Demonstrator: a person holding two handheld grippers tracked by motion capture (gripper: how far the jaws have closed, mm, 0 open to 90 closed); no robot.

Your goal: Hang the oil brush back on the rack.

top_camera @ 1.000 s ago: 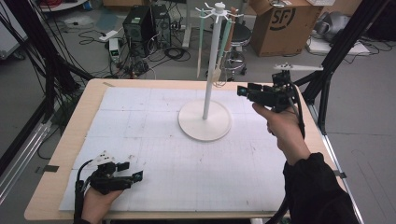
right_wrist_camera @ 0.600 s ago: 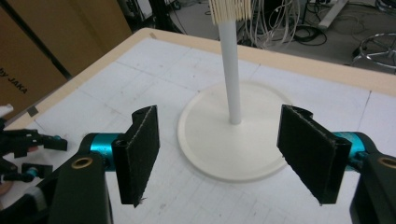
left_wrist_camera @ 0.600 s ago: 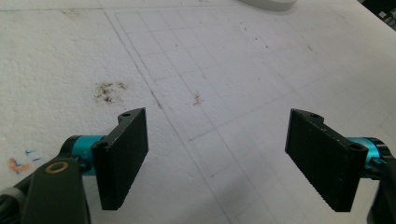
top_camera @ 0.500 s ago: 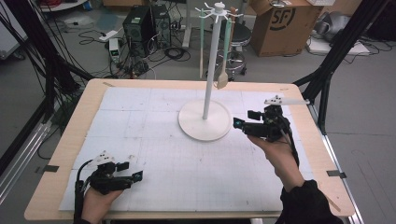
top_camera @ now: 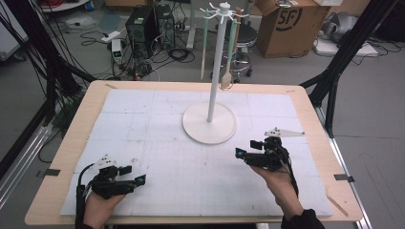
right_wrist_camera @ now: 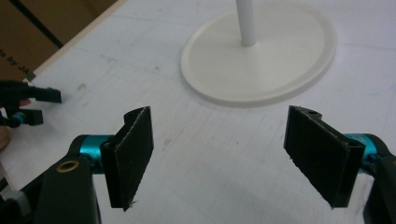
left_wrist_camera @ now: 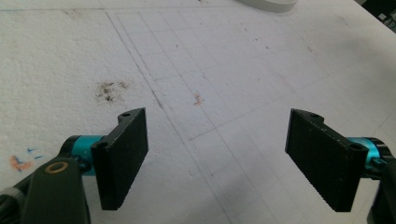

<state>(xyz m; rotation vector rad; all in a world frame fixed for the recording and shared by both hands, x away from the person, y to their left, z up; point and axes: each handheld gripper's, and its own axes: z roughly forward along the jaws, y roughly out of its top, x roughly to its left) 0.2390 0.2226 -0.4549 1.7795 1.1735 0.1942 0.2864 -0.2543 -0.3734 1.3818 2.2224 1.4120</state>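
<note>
A white stand rises from its round base [top_camera: 200,130] at the middle back of the white mat, with its pole [top_camera: 216,62] upright. From hooks at the top hang a green-handled utensil [top_camera: 204,43] and a wooden spoon [top_camera: 226,78]. My right gripper [top_camera: 247,149] hovers low over the mat, in front and to the right of the base. It is open, its jaws have just been opening, and nothing lies between them [right_wrist_camera: 219,156]. Ahead of it I see the base [right_wrist_camera: 289,60]. My left gripper [top_camera: 133,174] rests at the front left, open and empty [left_wrist_camera: 217,158].
The wooden table [top_camera: 81,124] frames the grid-marked mat [top_camera: 143,114]. Behind the table stand a cardboard box [top_camera: 286,24], a computer tower [top_camera: 141,24] and cables on the floor. Black frame posts [top_camera: 344,57] flank the table. The left gripper [right_wrist_camera: 28,105] shows far off in the right gripper view.
The right hand has come down from beside the hanging spoon to just over the mat, nearer the person. The left hand has stayed put.
</note>
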